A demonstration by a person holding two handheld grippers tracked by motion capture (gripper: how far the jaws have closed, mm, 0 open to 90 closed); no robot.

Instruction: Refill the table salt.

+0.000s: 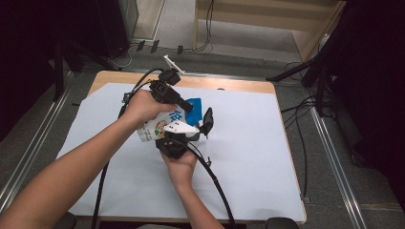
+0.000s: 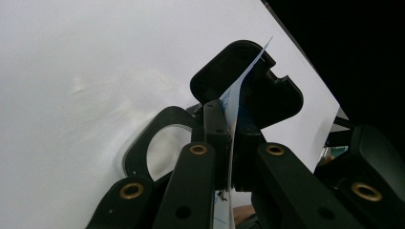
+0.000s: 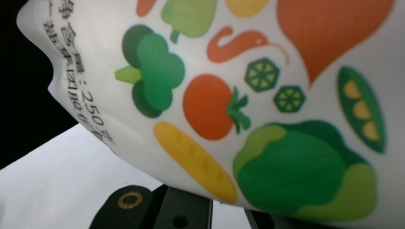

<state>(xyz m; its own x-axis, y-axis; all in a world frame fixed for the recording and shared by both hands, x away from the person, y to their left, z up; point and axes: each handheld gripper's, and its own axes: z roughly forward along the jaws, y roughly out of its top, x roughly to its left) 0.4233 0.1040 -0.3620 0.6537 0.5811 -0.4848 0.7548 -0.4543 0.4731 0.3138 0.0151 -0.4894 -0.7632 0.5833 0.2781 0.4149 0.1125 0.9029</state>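
Both claws are clamped on the bag [image 1: 165, 125] above the white table [image 1: 248, 157] — the left claw [image 2: 228, 129] pinches its thin edge, the right claw [image 1: 184, 136] holds its printed body from below.

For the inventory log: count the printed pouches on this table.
1. The vegetable-print pouch is held above the middle of the white table cover, its blue top edge pinched in the left gripper, its lower part in the right gripper. Hands may hide others.
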